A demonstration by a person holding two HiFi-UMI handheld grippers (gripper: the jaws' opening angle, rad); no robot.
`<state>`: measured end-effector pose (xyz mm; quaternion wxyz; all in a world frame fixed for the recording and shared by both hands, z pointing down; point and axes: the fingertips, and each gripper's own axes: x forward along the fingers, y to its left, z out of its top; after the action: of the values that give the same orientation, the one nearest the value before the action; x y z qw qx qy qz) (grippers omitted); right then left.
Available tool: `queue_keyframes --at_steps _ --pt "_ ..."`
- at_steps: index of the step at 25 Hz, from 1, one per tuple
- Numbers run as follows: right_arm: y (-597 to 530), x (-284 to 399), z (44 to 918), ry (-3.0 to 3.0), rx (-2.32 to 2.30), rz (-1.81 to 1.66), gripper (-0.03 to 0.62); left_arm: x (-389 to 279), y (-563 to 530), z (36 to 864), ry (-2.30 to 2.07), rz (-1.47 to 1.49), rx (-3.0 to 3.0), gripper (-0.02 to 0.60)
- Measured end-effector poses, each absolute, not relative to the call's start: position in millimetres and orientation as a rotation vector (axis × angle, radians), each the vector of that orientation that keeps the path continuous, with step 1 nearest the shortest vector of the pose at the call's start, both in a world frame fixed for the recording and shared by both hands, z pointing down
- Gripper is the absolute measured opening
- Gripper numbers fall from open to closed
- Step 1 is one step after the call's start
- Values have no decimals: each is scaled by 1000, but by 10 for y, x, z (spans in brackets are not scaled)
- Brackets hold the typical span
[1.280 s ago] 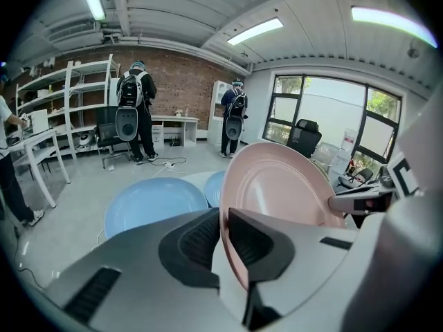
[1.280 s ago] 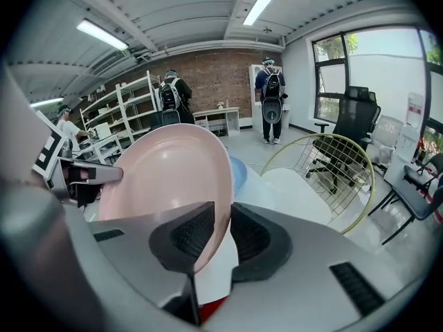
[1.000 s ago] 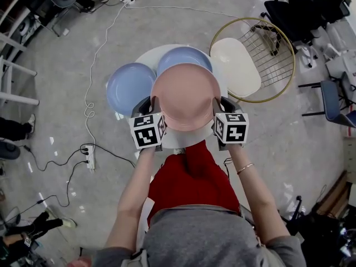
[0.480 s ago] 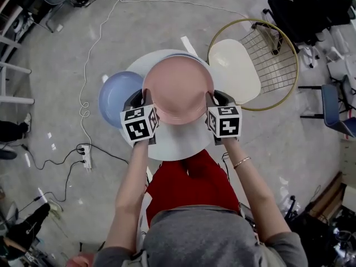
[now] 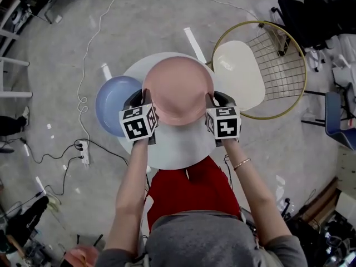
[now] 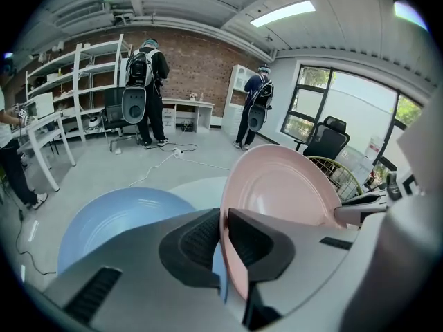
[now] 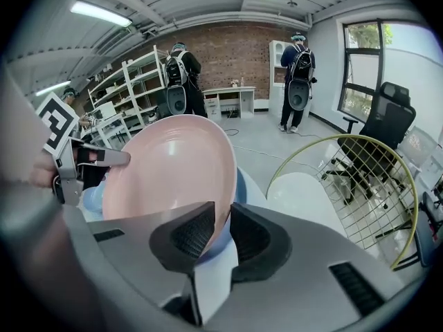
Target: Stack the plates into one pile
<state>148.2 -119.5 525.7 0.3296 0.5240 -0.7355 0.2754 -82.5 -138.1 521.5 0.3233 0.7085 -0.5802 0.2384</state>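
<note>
This looks like a big work room, a sort of lab or workshop, not a home. The far wall (image 6: 201, 47) is bare red brick. Long strip lights (image 6: 287, 12) shine on a grey ceiling. Tall white shelves (image 6: 83, 75) stand on the far left, and a white bench (image 6: 183, 111) runs along the brick wall. One person (image 6: 147, 81) and another person (image 6: 257, 106) stand over there with packs on their backs. On the right are big windows (image 6: 346, 109) and a black office chair (image 6: 325, 140). The floor (image 5: 50, 49) is bare and grey, with a long cable (image 5: 84, 88) and a power strip (image 5: 83, 153) lying on it. A small round white table (image 5: 178, 146) stands near, with a wire chair (image 5: 239, 74) just to its right.
</note>
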Motion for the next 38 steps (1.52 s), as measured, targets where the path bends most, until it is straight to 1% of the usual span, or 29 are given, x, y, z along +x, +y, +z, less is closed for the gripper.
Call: queue_keyframes --at_steps 13,21,31,38 --pt "-1330 1517 5551 -1861 1346 723 86 -784 -1499 5550 -1481 778 1881 57" --pt "-1349 1526 5575 -1855 1361 703 86 -784 -1487 5662 -1488 847 1876 66" --pt "-1354 1545 5568 -1819 1396 660 87 -761 -1519 5626 -1515 847 1887 89" --pt "-1370 1603 5549 -1813 1422 638 87 -798 -1499 5569 -1531 820 1886 92"
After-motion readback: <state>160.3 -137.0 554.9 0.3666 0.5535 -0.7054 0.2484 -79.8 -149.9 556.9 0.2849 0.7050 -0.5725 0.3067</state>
